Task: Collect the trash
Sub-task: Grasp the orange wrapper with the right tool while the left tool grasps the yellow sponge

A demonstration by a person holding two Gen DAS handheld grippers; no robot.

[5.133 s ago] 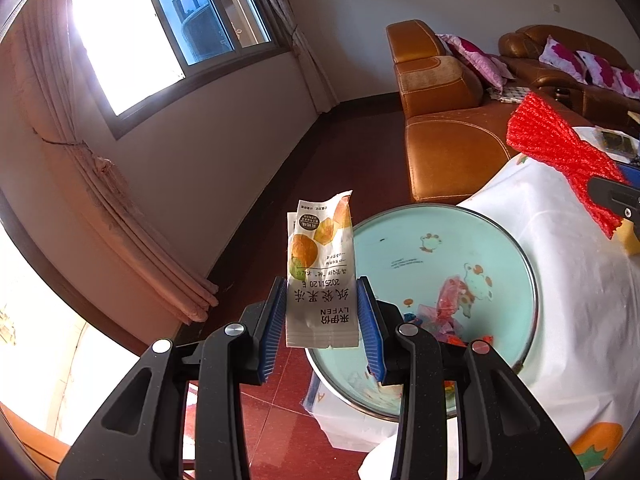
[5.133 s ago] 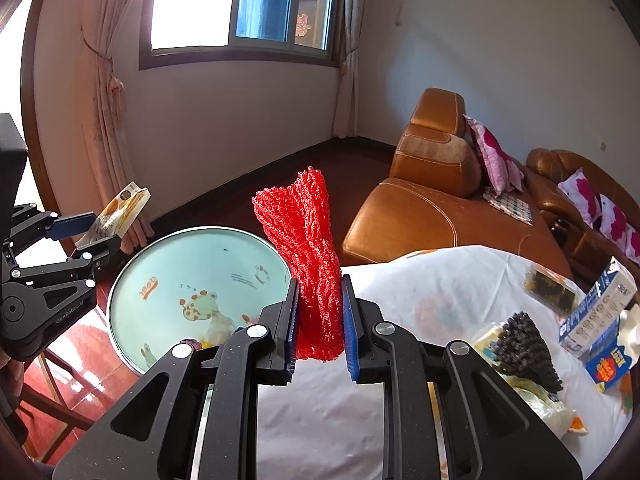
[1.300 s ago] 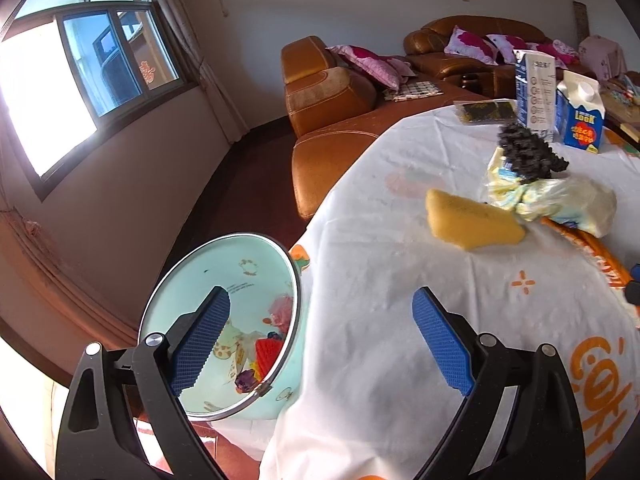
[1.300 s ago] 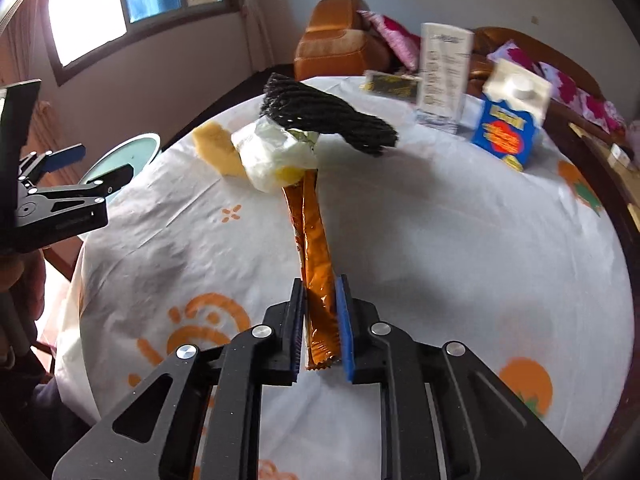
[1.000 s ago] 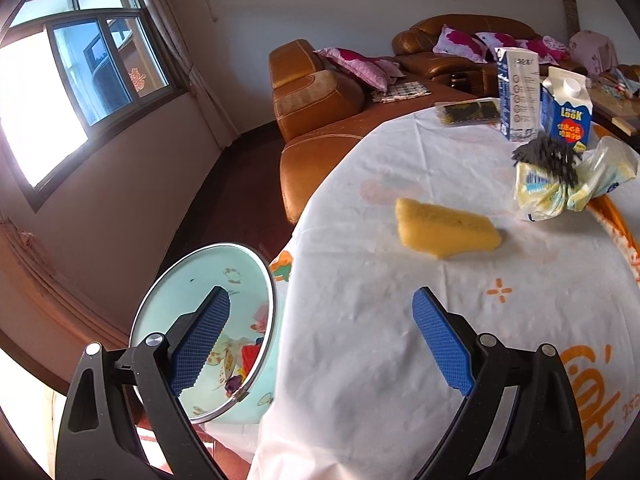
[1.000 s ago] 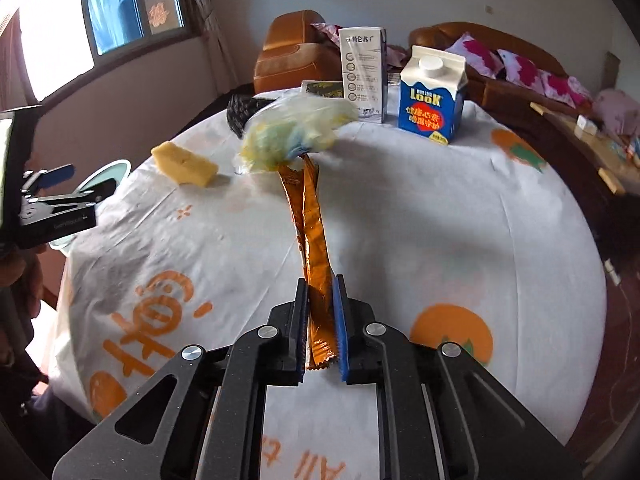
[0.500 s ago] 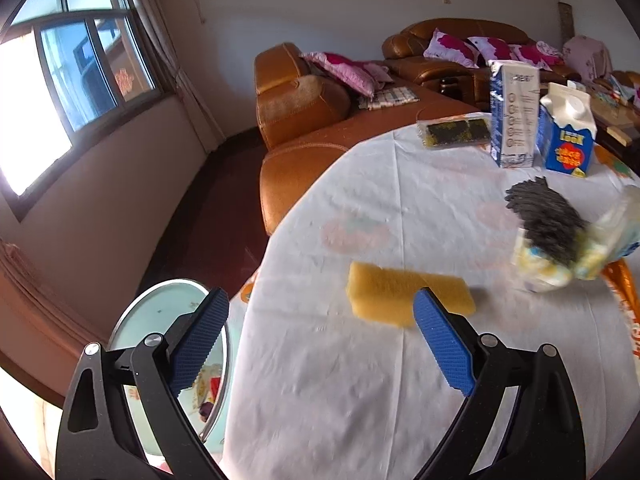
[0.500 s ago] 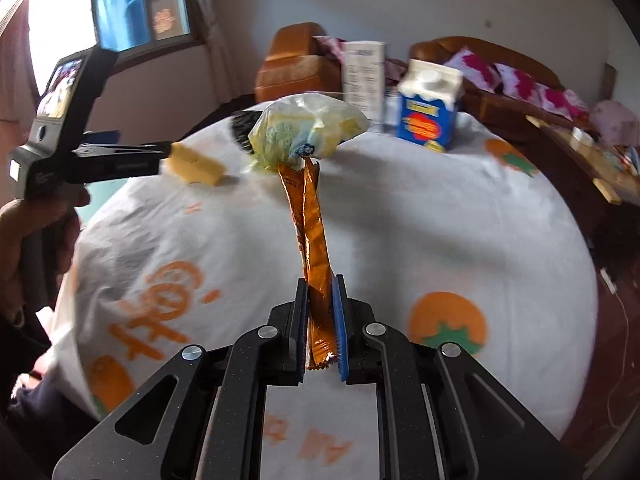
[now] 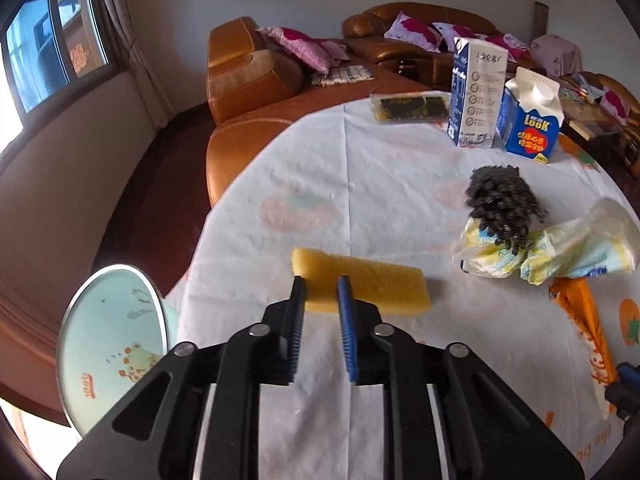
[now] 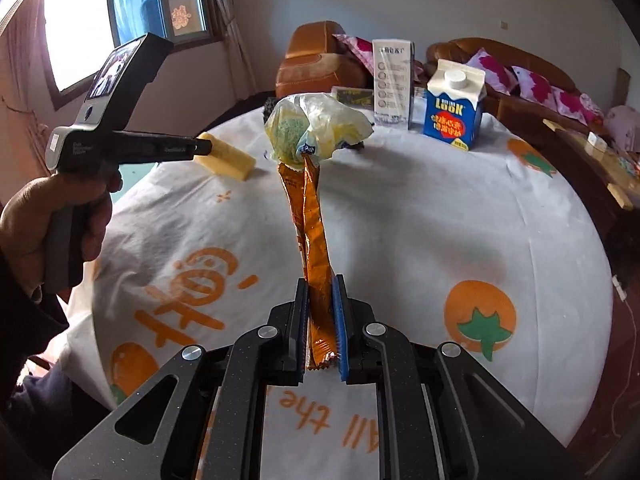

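While the pale-green basin [image 9: 112,344] with cartoon animals sits low at the far left, beside the worktop's [image 9: 360,184] left edge, the left gripper [image 9: 321,300] reaches onto the white printed cloth. Its fingers [image 9: 345,312] have just been closing and now stand narrow, with the near-left end of the yellow sponge [image 9: 360,286] between their tips. The right wrist view shows the same tips at the sponge [image 10: 226,156], but whether the pads actually press it cannot be told. A hand [image 10: 52,216] wraps that gripper's handle at the left of the right wrist view.

To the right of the sponge lies a crumpled yellow-and-white plastic bag [image 9: 560,248] with a dark mesh scrubber [image 9: 502,204] resting on its far side. Beyond them, toward the far edge, a flat packet of dark seaweed [image 9: 408,108] lies left of a tall white carton [image 9: 476,96], and a blue carton [image 9: 530,120] marked LOOK stands just right of it.

Nearer on the right, the right gripper [image 10: 321,328] has its fingers [image 10: 339,320] clamped almost together on the near end of a long orange wrapper [image 10: 312,240]. The wrapper runs away from the gripper, and its far end meets the plastic bag [image 10: 316,128], which appears raised off the cloth. Brown leather sofas [image 9: 256,80] with pink cushions line the far wall.
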